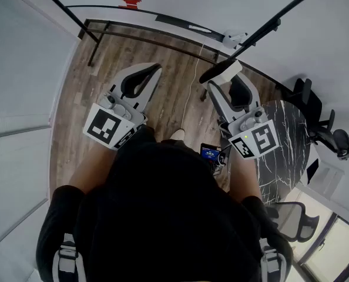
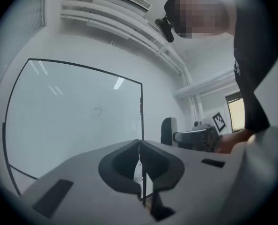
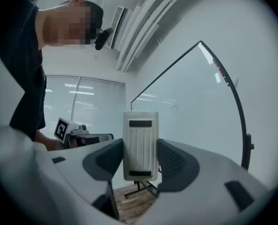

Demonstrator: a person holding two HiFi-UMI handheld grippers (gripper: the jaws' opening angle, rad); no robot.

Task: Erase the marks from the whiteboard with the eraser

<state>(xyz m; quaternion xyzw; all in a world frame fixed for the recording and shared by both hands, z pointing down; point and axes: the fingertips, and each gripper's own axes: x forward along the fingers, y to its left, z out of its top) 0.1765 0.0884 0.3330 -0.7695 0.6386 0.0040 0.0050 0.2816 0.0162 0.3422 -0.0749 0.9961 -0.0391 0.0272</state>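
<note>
The left gripper held its fingers closed together, empty, facing the whiteboard with one small mark.

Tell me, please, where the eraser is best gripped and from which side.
Grip the eraser across its two long, narrow edges, coming from its ribbed back, as the right hand-held gripper does now. The edges are flat and parallel, so the jaws sit squarely, and the opposite face is likely left free to meet the whiteboard.
</note>
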